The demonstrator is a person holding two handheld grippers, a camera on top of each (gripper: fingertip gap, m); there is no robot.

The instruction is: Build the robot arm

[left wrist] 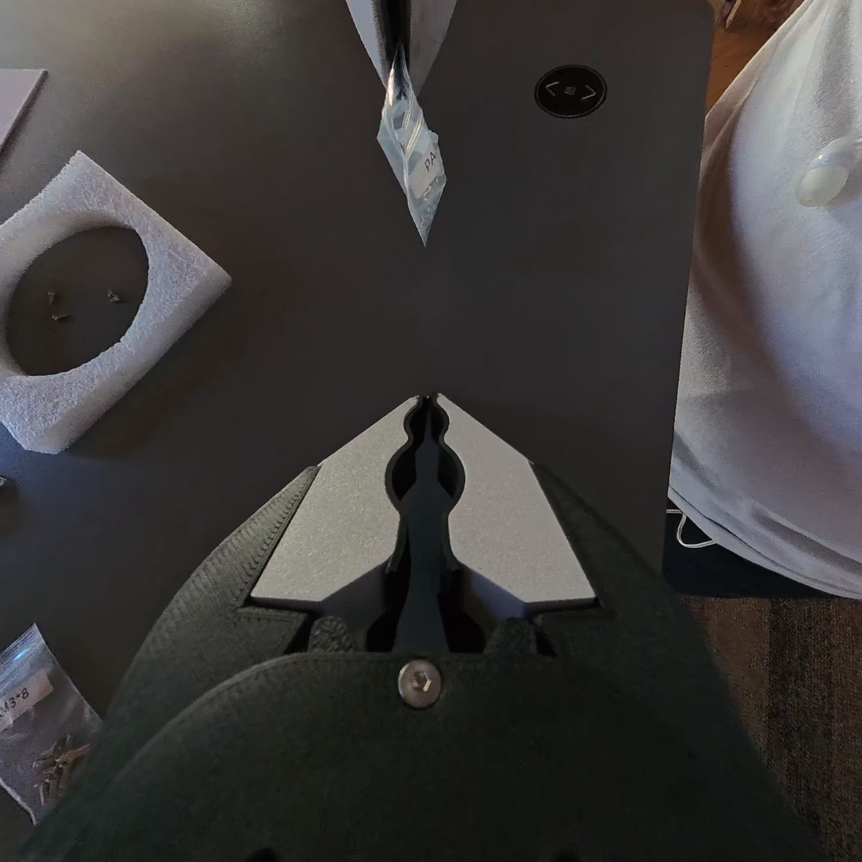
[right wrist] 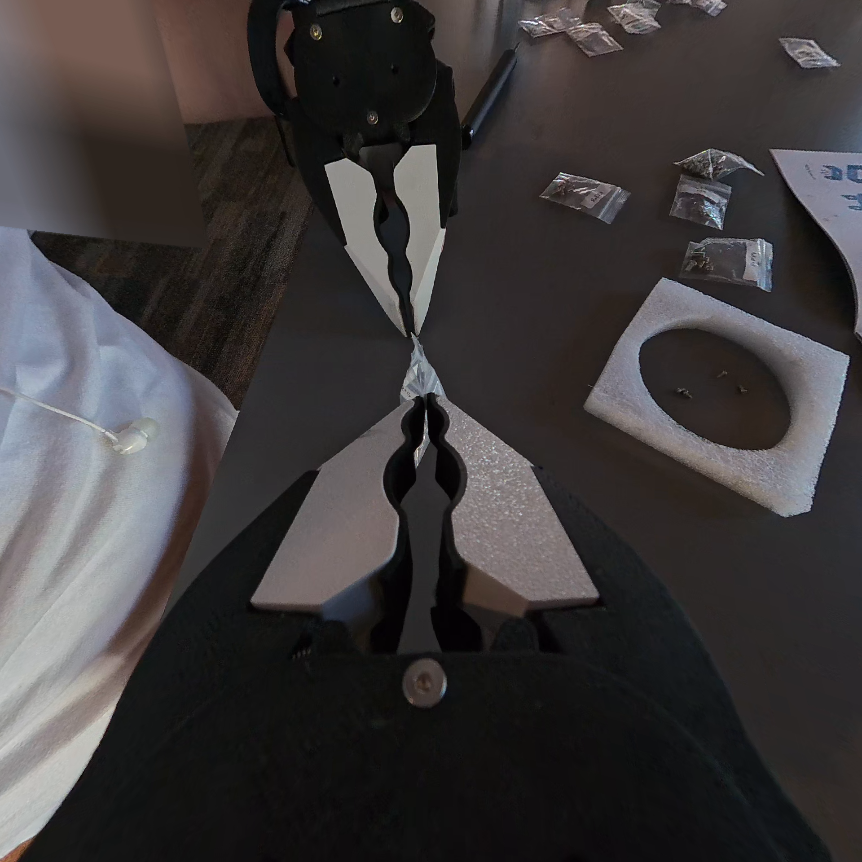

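My right gripper (right wrist: pixel 427 397) is shut on a small clear plastic bag (right wrist: pixel 420 373) with small metal parts and a white label, held above the dark table (right wrist: pixel 513 280). In the left wrist view that bag (left wrist: pixel 413 154) hangs from the right gripper (left wrist: pixel 396 51) at the top. My left gripper (left wrist: pixel 429 396) has its jaws closed, with a tiny bright speck between the tips; I cannot tell what it is. A gap shows between it and the bag's lower corner. In the right wrist view the left gripper (right wrist: pixel 413 333) points at the bag's far end.
A white foam block (right wrist: pixel 699 466) with a round hole holds three small screws (right wrist: pixel 723 373); it also shows in the left wrist view (left wrist: pixel 186 275). Several small parts bags (right wrist: pixel 585 196) and a black pen-like tool (right wrist: pixel 490 93) lie behind. A person in a white shirt (left wrist: pixel 769 326) stands at the table edge. Across from one pair of fingers to the other is roughly 10 cm.
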